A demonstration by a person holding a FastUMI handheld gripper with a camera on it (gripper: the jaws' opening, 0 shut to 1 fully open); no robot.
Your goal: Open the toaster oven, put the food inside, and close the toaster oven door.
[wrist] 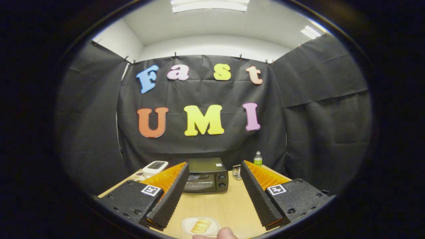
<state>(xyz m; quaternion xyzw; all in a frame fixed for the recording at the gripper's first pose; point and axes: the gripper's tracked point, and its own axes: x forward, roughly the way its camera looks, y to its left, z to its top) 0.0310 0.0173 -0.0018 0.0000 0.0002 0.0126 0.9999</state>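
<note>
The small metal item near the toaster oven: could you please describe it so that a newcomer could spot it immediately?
Start at the black toaster oven at the back of the wooden table. Beside its knobs stands a small shiny metal object. The bottle behind it is green-labelled, not shiny. The open gripper is empty.

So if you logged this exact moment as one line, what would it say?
gripper: open, holding nothing | toaster oven: beyond fingers, door shut | food: on white plate, between fingers | table: wooden | step: opening not begun

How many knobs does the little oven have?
2, one above the other on the right side of the toaster oven, beyond the open gripper. The upper knob sits over the lower knob; others may be hidden.
</note>
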